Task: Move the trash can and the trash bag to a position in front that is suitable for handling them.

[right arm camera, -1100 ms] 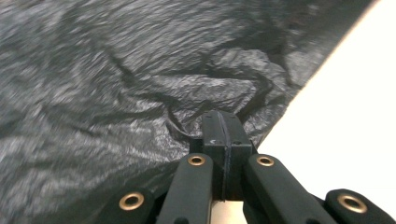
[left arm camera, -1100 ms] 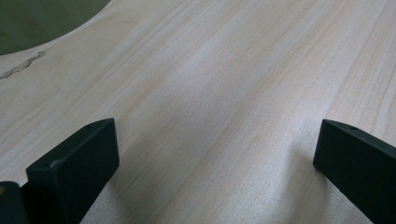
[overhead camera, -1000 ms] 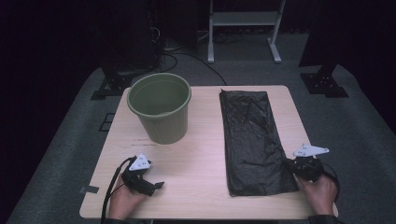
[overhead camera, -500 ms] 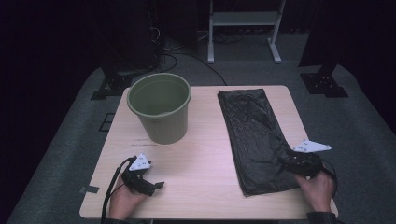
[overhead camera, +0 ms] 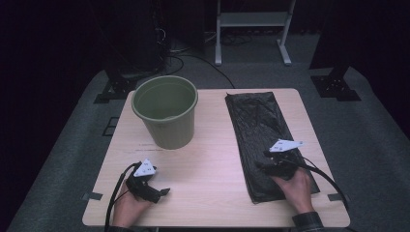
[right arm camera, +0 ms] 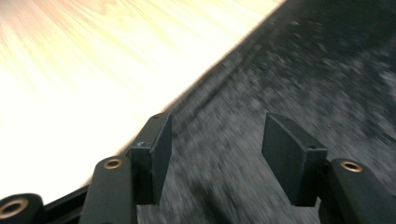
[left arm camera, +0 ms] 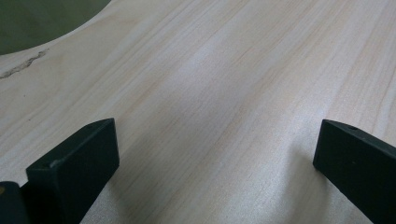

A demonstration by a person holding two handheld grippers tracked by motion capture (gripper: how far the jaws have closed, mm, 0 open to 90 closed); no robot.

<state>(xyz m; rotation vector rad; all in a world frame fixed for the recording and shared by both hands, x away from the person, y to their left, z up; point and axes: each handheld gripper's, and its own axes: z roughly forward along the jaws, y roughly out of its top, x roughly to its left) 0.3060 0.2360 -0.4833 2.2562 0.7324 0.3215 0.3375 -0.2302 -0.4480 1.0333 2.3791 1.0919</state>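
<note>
While the black bin bag (overhead camera: 265, 137) lay flat on the surface (overhead camera: 208, 169) beside the empty green bucket (overhead camera: 166, 116), the right gripper (overhead camera: 270, 162), jaws just opening, released it; the left gripper (overhead camera: 157, 192) rested unclenched. Lining the bucket remained undone.

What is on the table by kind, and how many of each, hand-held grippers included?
Green bucket: 1
Black plastic bag, lying flat: 1
Hand-held grippers: 2, the left hand-held gripper and the right hand-held gripper, both with jaws apart
Total: 4
</note>
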